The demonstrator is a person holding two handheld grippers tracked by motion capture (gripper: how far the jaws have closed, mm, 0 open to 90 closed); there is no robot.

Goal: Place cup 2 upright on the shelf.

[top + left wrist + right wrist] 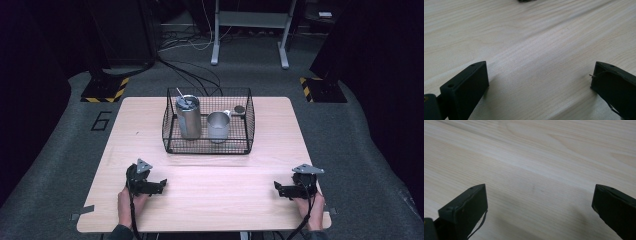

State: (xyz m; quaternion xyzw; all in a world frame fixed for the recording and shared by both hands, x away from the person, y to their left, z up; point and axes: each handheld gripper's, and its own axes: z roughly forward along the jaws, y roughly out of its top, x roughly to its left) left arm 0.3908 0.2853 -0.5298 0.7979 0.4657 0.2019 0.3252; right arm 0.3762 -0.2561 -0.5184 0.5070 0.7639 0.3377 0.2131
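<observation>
A black wire basket (pixel 172 142) stands at the far middle of the wooden table (pixel 210 200). Inside it a tall steel tumbler (pixel 188 119) with a straw stands on the left, a steel cup (pixel 218 126) with a handle beside it, and a small dark round thing (pixel 239 109) at the back right. My left gripper (pixel 162 185) rests on the table near the front left, open, jaws pointing right. My right gripper (pixel 277 189) rests near the front right, open, jaws pointing left. In the left gripper view (pixel 539 77) and the right gripper view (pixel 539 197) the jaws stand wide apart over bare wood.
Hands hold both grippers at the table's front edge. Beyond the table are grey carpet, cables, a metal frame's legs (pixel 215 52) and yellow-black striped bases (pixel 106 90) at the back left and back right.
</observation>
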